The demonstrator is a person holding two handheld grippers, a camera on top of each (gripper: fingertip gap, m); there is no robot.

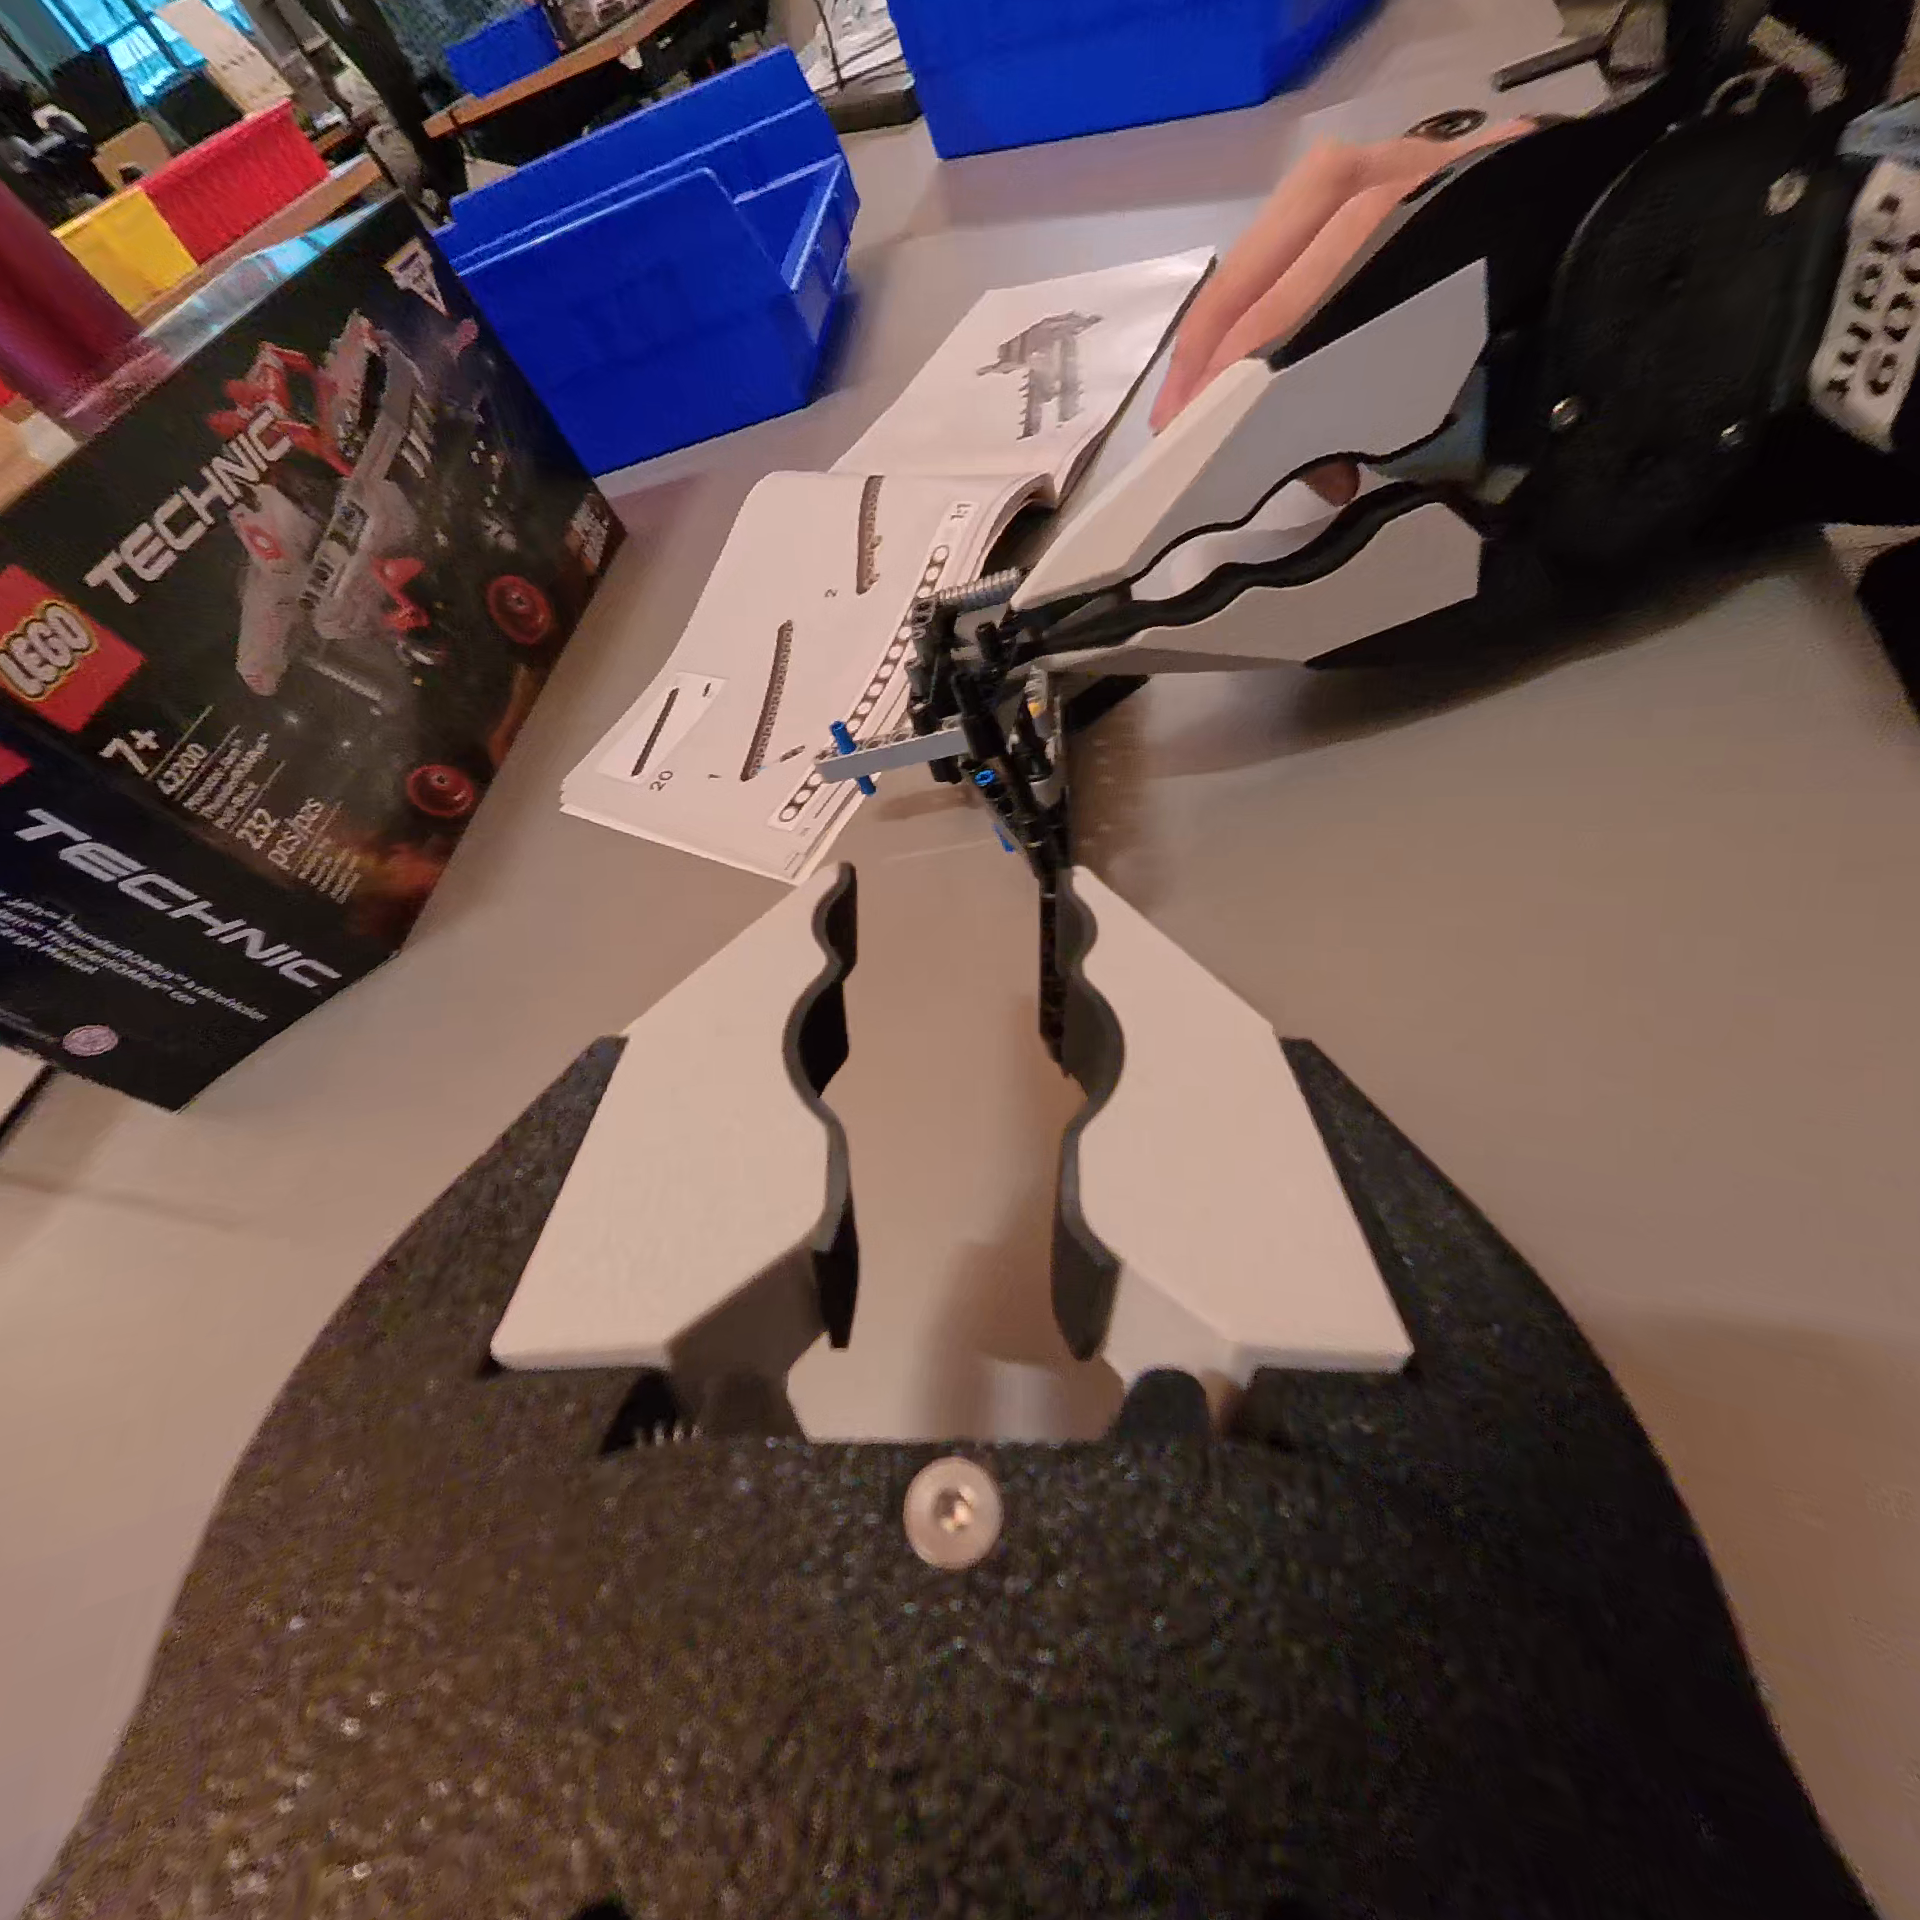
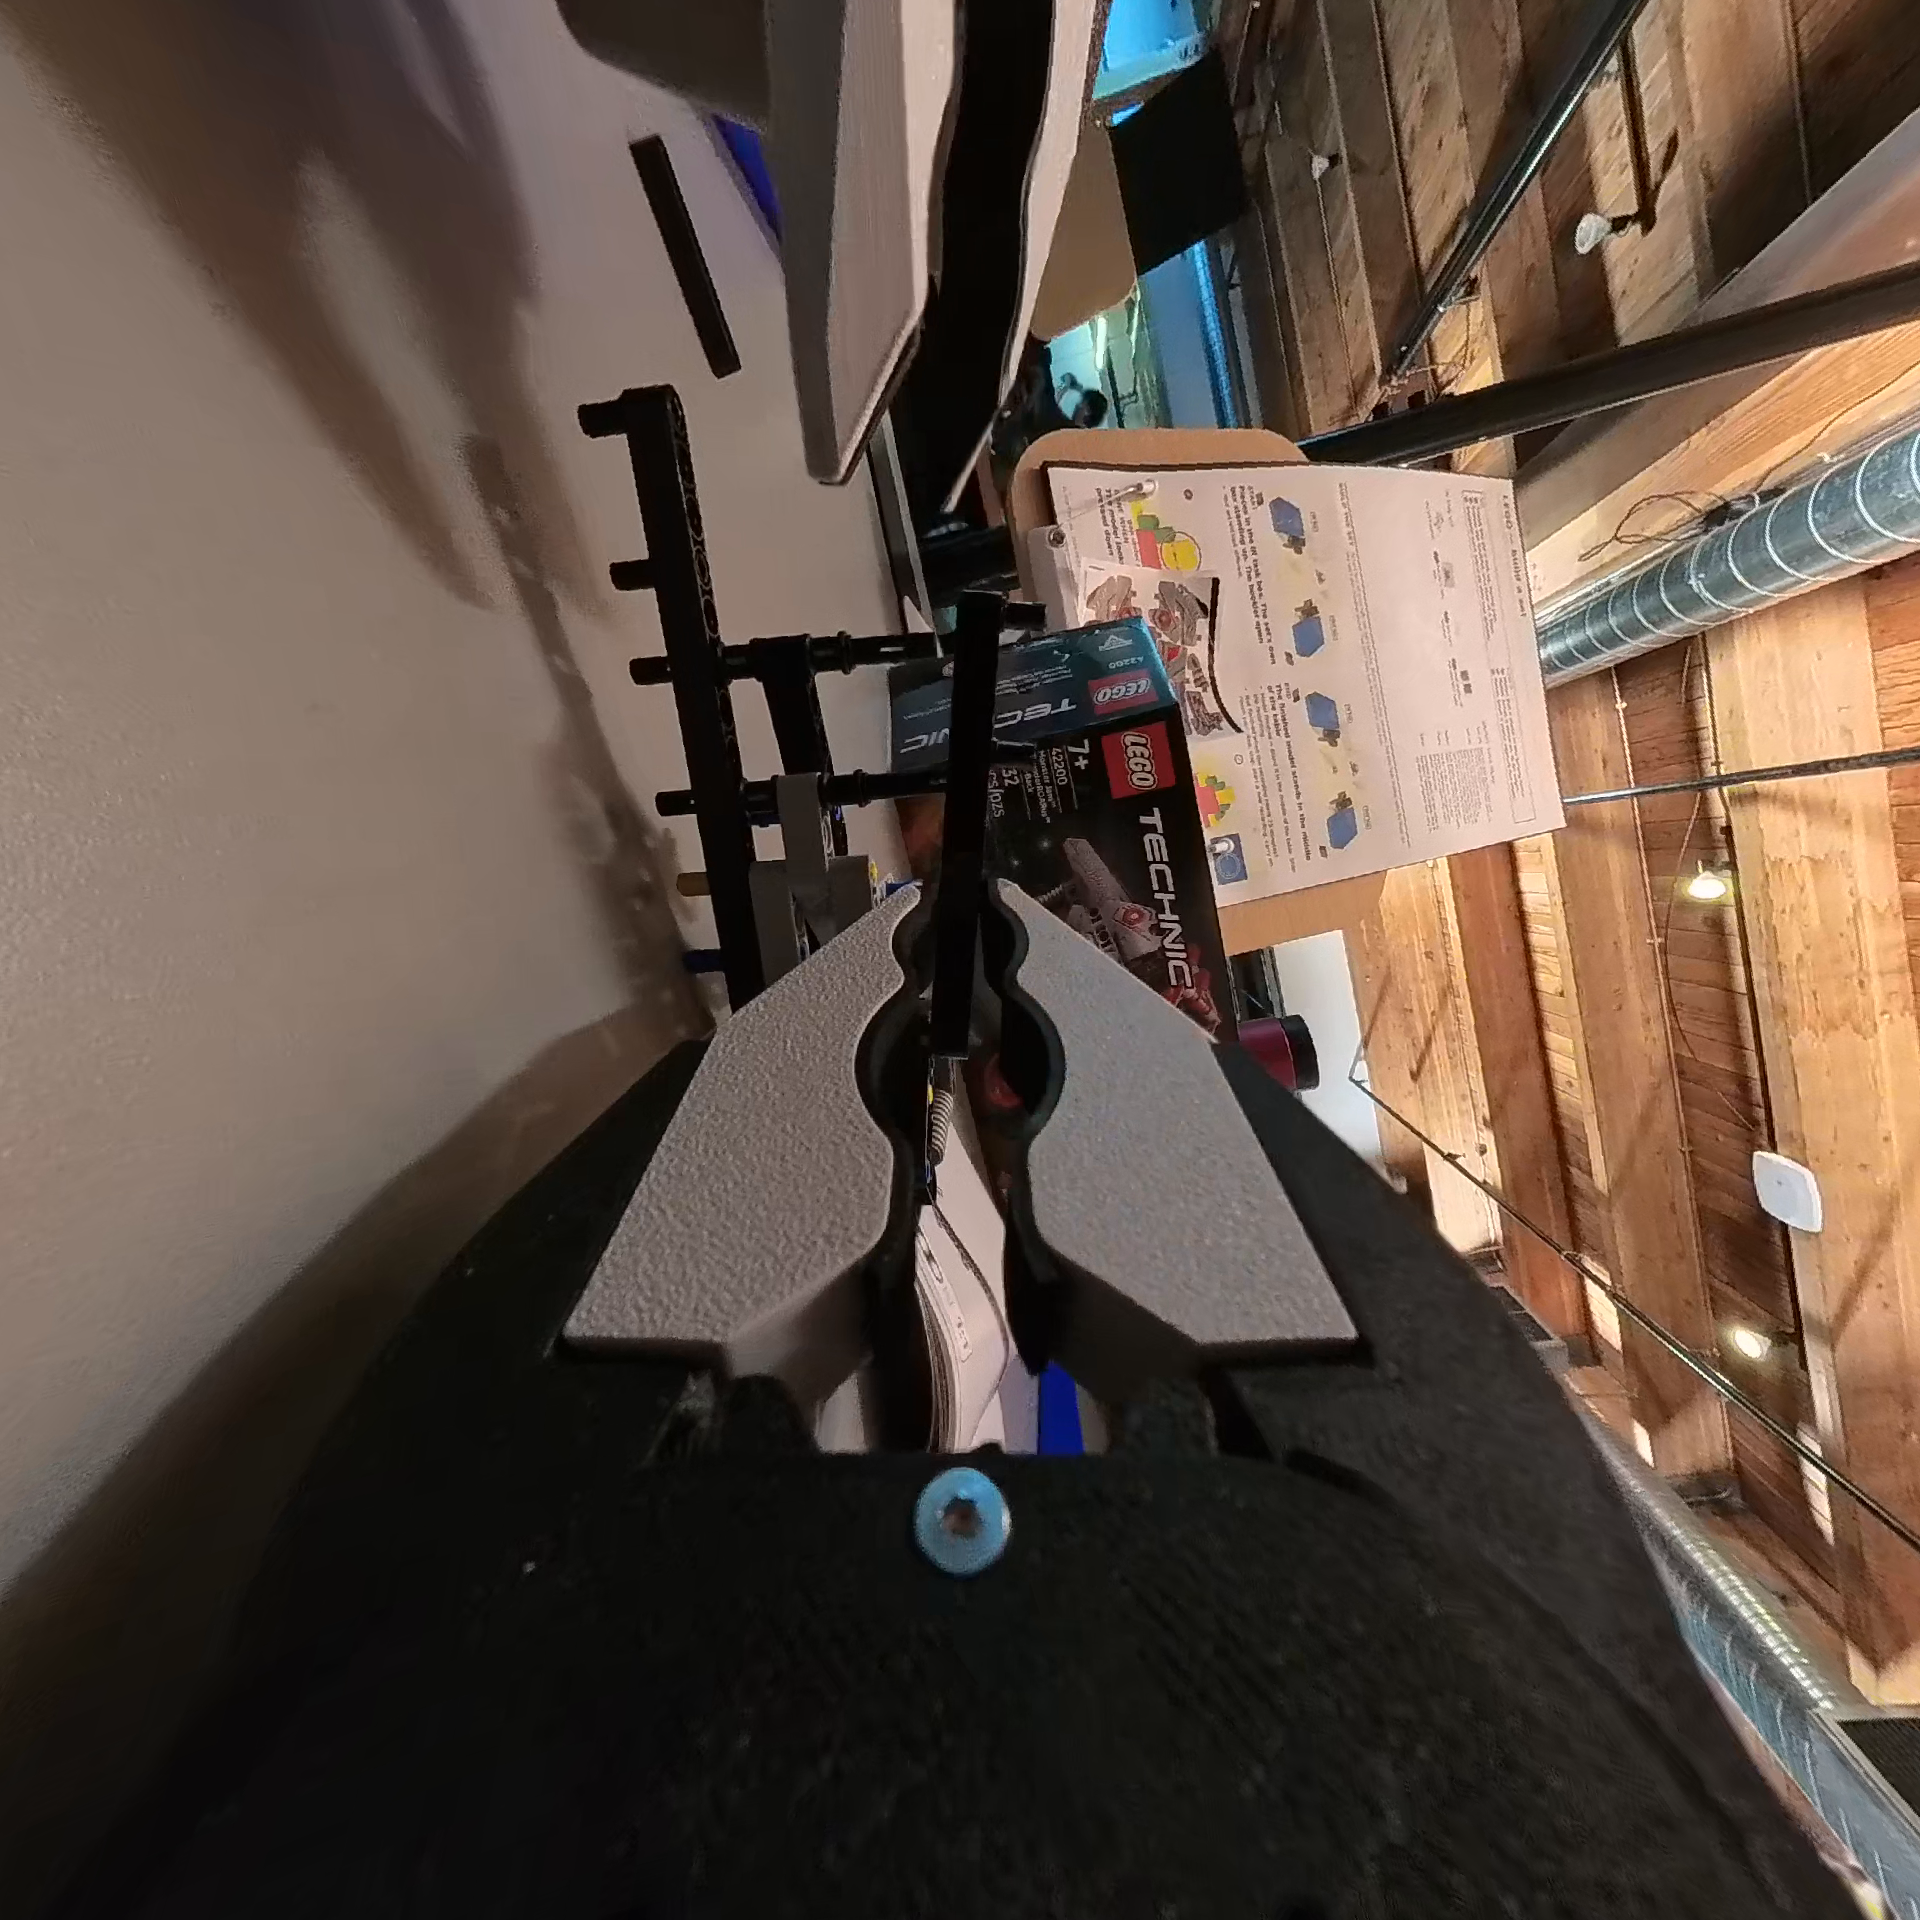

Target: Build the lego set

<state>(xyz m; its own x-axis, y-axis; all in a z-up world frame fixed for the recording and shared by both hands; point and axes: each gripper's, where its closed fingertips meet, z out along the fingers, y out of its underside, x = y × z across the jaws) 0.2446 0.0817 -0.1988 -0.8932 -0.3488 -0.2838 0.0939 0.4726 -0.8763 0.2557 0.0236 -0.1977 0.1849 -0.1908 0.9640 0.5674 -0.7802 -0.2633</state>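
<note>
A partly built lego assembly (image 1: 977, 717) of black beams, pins and a grey beam stands on the table by the open instruction booklet (image 1: 831, 644). My right gripper (image 1: 1023, 613) comes in from the right and is shut on the assembly's top. In the right wrist view its tips (image 2: 961, 914) pinch a thin black beam (image 2: 961, 790). My left gripper (image 1: 961, 904) is open. A long black beam (image 1: 1055, 956) of the assembly reaches between its fingers and lies against the right one. A left finger (image 2: 852, 260) shows in the right wrist view.
The lego box (image 1: 239, 665) stands at the left. Blue bins (image 1: 665, 291) sit behind the booklet, red and yellow bins (image 1: 229, 187) farther back. A loose black beam (image 2: 686, 255) lies on the table. A hand (image 1: 1247, 281) holds the right gripper.
</note>
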